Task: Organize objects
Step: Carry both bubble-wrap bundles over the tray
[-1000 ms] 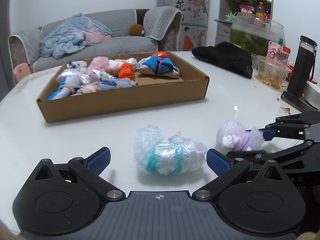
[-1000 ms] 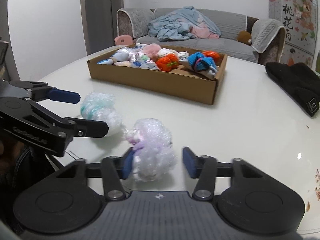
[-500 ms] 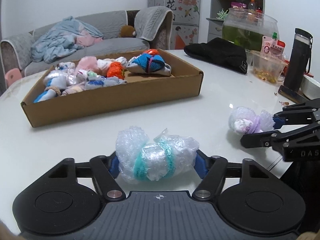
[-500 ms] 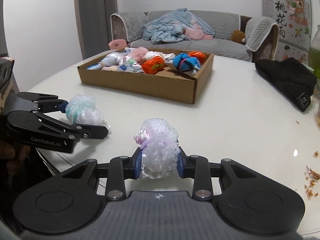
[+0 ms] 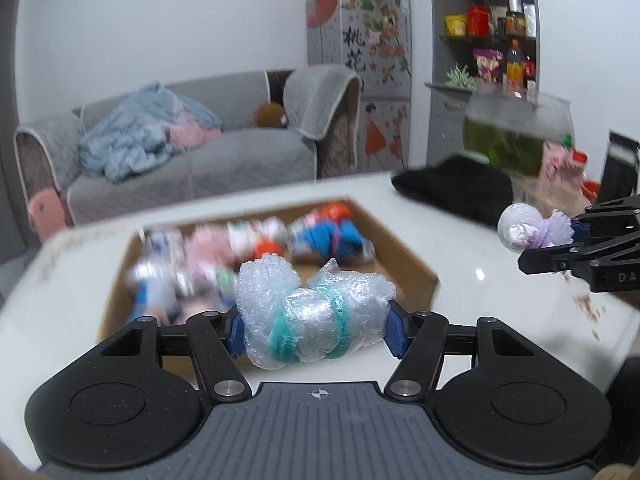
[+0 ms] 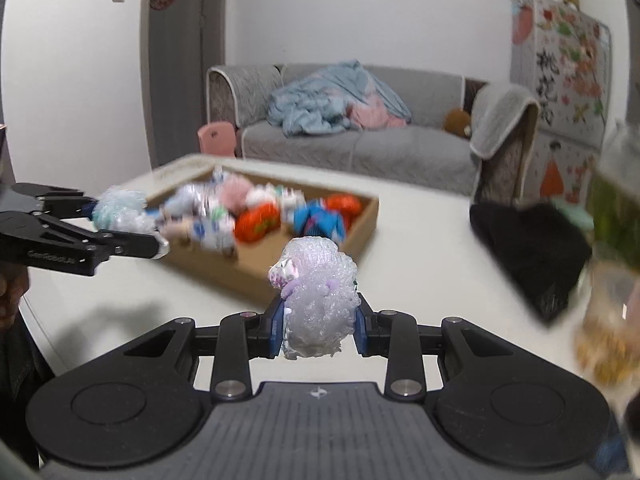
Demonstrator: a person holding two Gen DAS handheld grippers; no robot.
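Observation:
My left gripper [image 5: 314, 330] is shut on a bubble-wrap bundle tied with teal bands [image 5: 312, 314], held in the air above the white table [image 5: 60, 312]. My right gripper [image 6: 318, 326] is shut on a bubble-wrap bundle with purple inside [image 6: 316, 292], also lifted. Each shows in the other's view: the right gripper [image 5: 556, 240] with the purple bundle [image 5: 524, 230], the left gripper [image 6: 116, 226] with the teal bundle [image 6: 120, 210]. Ahead lies a shallow cardboard box [image 5: 404, 276], also in the right wrist view [image 6: 362, 224], holding several wrapped bundles, blurred.
A black cloth [image 6: 528, 248] lies on the table to the right. A green-filled glass bowl [image 5: 516, 132], a snack container [image 6: 608, 328] and a dark flask [image 5: 620, 168] stand at the far right edge. A grey sofa [image 6: 360, 148] is behind the table.
Both grippers closed on their bundles and lifted them off the table, moving toward the cardboard box. The views now blur with motion.

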